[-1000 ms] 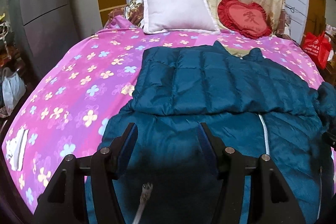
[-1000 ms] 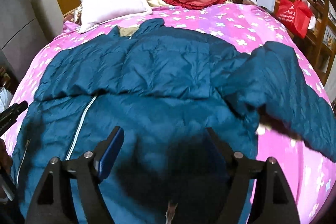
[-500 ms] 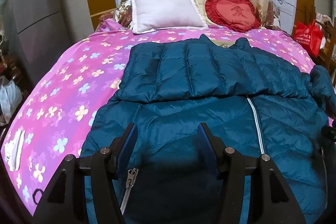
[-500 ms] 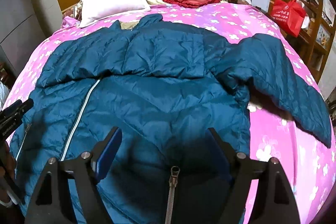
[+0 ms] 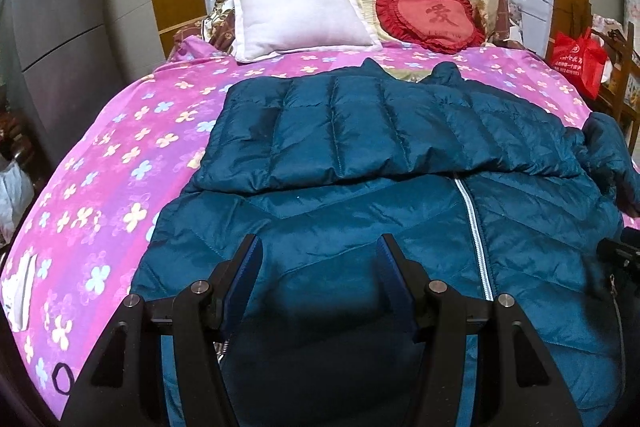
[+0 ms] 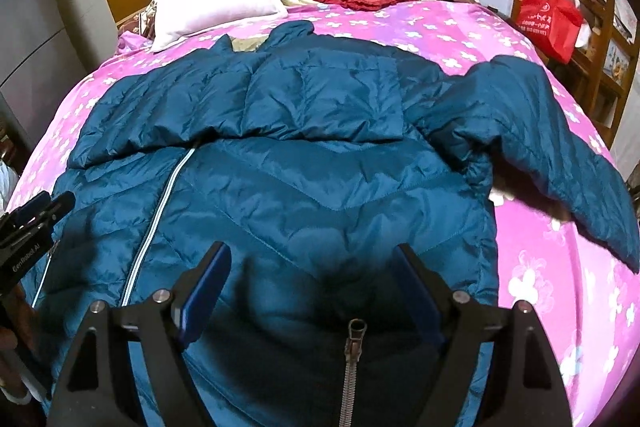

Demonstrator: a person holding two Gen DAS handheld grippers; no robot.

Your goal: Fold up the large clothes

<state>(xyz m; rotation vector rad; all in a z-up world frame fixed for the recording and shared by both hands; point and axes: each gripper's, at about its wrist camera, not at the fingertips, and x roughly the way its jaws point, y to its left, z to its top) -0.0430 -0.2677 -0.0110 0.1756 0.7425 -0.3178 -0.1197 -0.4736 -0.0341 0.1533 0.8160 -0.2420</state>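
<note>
A teal quilted down jacket (image 5: 380,195) lies spread on the pink flowered bed (image 5: 120,155), collar toward the pillows. One sleeve is folded across its chest (image 5: 340,131). The other sleeve (image 6: 560,131) stretches out to the right over the bedspread. A white zipper line (image 5: 474,223) runs down the front. My left gripper (image 5: 318,251) is open and empty above the jacket's lower left part. My right gripper (image 6: 310,263) is open and empty above the hem, with a zipper pull (image 6: 356,335) between its arms. The left gripper shows at the left edge of the right wrist view (image 6: 32,219).
A white pillow (image 5: 296,15) and a red heart cushion (image 5: 434,15) rest at the head of the bed. A red bag (image 5: 578,61) stands at the right. A grey cabinet (image 5: 60,59) stands at the left. A white object (image 5: 20,291) lies on the bed's left edge.
Both grippers have drawn back toward the foot of the bed and risen, so more of the jacket and its hem show. Both stay open.
</note>
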